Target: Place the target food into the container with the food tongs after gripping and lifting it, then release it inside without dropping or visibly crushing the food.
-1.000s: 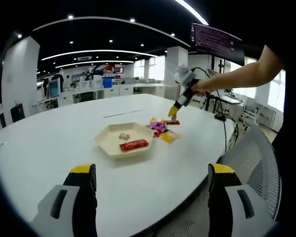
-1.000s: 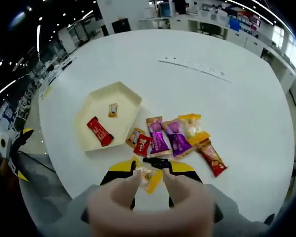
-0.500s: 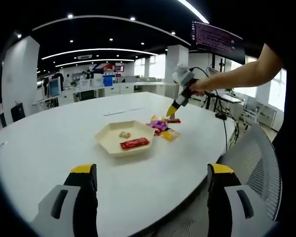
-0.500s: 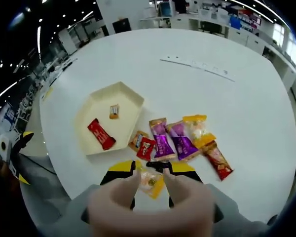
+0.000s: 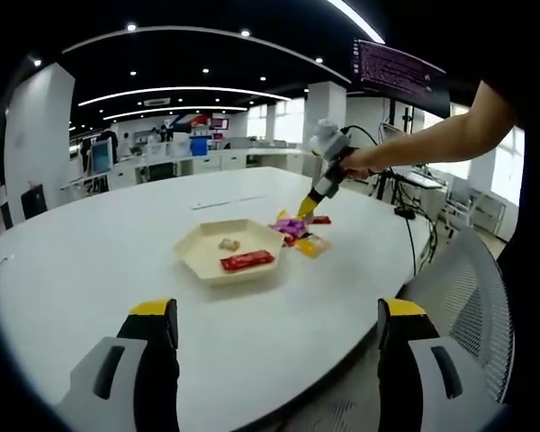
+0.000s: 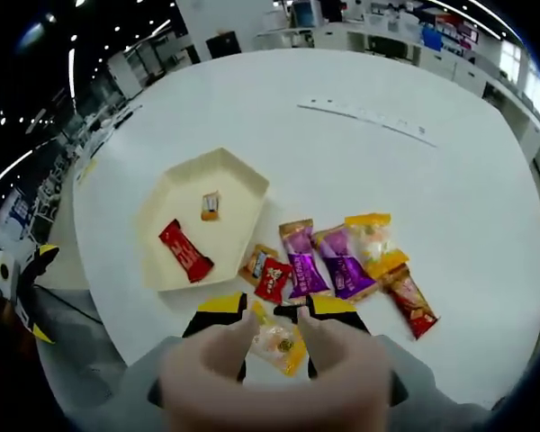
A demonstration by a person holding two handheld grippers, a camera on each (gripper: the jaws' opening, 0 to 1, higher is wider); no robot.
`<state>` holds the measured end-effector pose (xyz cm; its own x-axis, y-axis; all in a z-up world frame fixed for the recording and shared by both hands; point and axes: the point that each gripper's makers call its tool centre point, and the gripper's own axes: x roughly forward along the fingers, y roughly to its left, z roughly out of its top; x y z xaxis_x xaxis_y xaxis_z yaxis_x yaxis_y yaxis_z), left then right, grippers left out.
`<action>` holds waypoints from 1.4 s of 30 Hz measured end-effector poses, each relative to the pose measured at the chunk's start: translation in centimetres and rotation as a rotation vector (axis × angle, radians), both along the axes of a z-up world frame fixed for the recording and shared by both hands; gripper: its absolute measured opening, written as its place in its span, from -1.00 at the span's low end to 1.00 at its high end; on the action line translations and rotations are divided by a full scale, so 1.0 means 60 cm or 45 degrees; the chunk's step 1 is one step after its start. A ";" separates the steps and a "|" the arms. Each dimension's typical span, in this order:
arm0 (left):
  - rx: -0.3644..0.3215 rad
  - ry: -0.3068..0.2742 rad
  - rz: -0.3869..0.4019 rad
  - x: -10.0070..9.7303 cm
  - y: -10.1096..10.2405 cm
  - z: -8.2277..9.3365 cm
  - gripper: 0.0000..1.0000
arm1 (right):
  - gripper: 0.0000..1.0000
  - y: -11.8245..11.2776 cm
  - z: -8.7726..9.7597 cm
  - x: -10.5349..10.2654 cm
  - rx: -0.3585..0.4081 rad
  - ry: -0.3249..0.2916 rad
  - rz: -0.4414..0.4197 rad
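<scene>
- Left gripper view: the left claw [image 5: 274,355] hangs released, its two jaws wide apart above the near edge of the white surface [image 5: 90,261]. Well ahead of it sits one hexagonal tray [image 5: 198,252] holding two sweets. Beyond the tray, the right claw [image 5: 308,206] hovers over the loose pile.
- Right gripper view: the right claw [image 6: 276,317] is clenched on one yellow candy [image 6: 277,342]. Six wrapped snacks [image 6: 337,270] lie just ahead; the tray [image 6: 229,175] lies ahead-left, with one red bar [image 6: 185,251] and one small candy [image 6: 211,205].

Left gripper [image 5: 268,319]: 2 black, yellow-tipped jaws, grey bodies.
</scene>
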<state>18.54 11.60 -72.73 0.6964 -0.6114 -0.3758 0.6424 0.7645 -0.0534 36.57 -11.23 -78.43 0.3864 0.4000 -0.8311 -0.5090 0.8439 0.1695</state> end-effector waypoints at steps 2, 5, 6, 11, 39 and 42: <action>0.004 0.002 -0.001 0.000 0.000 -0.001 0.78 | -0.51 0.002 -0.003 0.002 -0.001 0.001 0.000; 0.005 0.005 0.001 0.000 0.000 -0.001 0.78 | -0.51 0.005 -0.007 0.004 0.004 0.005 0.000; 0.004 0.006 0.002 0.000 0.000 -0.001 0.78 | -0.51 0.006 -0.009 0.005 0.005 0.007 0.001; 0.020 0.014 -0.007 -0.001 -0.001 -0.005 0.78 | -0.51 0.012 -0.016 0.007 0.008 0.012 0.007; 0.027 0.037 0.004 0.000 0.002 -0.010 0.77 | -0.52 0.046 -0.049 0.028 0.018 0.049 0.008; 0.025 0.038 0.009 0.000 0.002 -0.010 0.77 | -0.52 0.049 -0.054 0.029 0.011 0.057 0.011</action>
